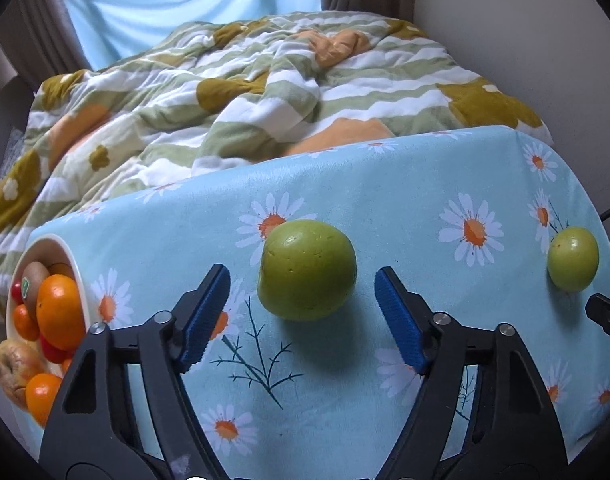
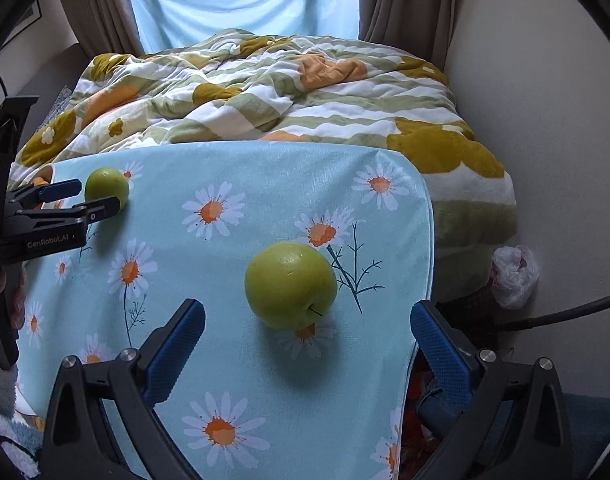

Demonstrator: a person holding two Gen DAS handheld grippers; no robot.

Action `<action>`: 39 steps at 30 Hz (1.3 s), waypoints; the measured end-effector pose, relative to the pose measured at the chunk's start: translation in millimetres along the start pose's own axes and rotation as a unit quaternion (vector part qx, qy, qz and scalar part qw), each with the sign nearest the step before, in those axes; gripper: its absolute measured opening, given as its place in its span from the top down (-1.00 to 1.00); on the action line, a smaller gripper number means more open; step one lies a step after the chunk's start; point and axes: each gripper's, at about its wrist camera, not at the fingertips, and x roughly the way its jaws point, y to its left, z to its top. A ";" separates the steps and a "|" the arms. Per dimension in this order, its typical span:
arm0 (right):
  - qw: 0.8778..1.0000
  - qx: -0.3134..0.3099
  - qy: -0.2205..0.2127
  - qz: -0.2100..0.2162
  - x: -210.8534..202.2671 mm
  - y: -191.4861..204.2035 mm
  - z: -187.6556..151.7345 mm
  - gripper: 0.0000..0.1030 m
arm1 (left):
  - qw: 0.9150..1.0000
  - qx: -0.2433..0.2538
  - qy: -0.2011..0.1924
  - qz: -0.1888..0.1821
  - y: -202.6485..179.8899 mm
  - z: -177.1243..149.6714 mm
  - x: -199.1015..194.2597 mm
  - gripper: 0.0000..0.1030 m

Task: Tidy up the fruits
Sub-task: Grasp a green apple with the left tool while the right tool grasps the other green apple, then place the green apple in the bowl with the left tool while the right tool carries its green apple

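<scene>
Left gripper (image 1: 301, 308) spread, empty; apple (image 1: 307, 269) just ahead between its fingers (image 1: 207, 312); right gripper (image 2: 305, 348) likewise spread behind second apple (image 2: 291, 285).

"GenRobot.AI" on left gripper (image 2: 71, 198)

You've got a table under a light-blue daisy-print tablecloth (image 1: 385, 184); it fills the lower half of both views. Left wrist view: one green apple (image 1: 307, 270) sits on the cloth at frame centre, a second green apple (image 1: 573, 259) at the right edge, well apart from it. A cream bowl (image 1: 81, 276) sits on the cloth at the lower left, holding oranges, a kiwi and small red fruit. Right wrist view: the second apple (image 2: 291, 285) is at centre, stem toward you, near the cloth's right edge; the first apple (image 2: 106, 187) is at the upper left.
</scene>
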 end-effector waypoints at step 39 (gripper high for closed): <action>0.999 -0.028 0.000 0.035 26.5 17.5 9.4 -0.02 | 1.000 -0.015 -0.005 -0.007 5.5 -30.8 -16.8 -0.10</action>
